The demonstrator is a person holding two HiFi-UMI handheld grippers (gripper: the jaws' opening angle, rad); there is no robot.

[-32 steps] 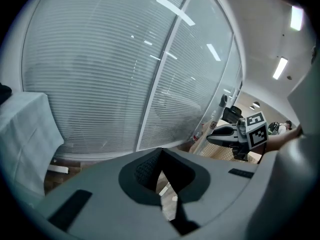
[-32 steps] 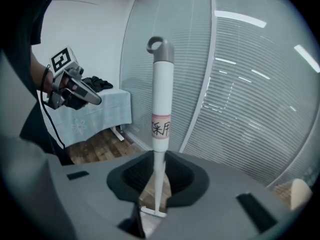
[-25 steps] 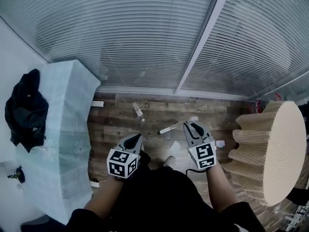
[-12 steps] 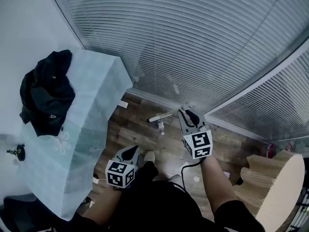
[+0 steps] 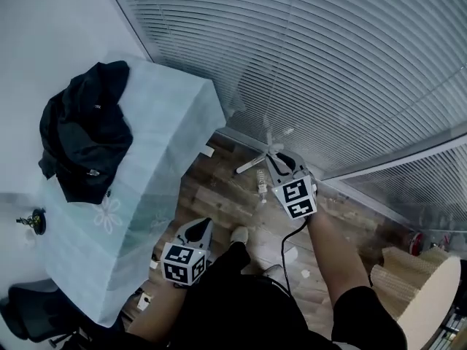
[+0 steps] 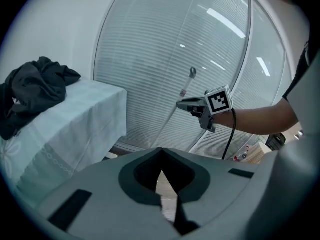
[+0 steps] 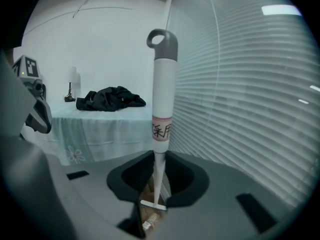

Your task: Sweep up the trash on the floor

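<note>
My right gripper (image 5: 276, 157) is held out toward the blinds, shut on a white broom handle (image 7: 163, 91) with a grey loop on top and a pink label. The thin lower rod runs between the jaws to a small crossbar. In the head view the handle (image 5: 254, 165) sticks out left of the jaws. A clear plastic bottle (image 5: 261, 194) lies on the wood floor just below it, and white scraps (image 5: 290, 254) are scattered about. My left gripper (image 5: 201, 227) hangs low by the table, shut and holding nothing.
A table under a pale blue cloth (image 5: 153, 188) stands at the left with a black jacket (image 5: 86, 133) on it. Glass walls with blinds (image 5: 336, 64) close off the far side. A corrugated cardboard drum (image 5: 427, 305) sits at the bottom right.
The view has swung left toward the table. My right gripper has moved forward and up with the handle, past the bottle. The left gripper has stayed low.
</note>
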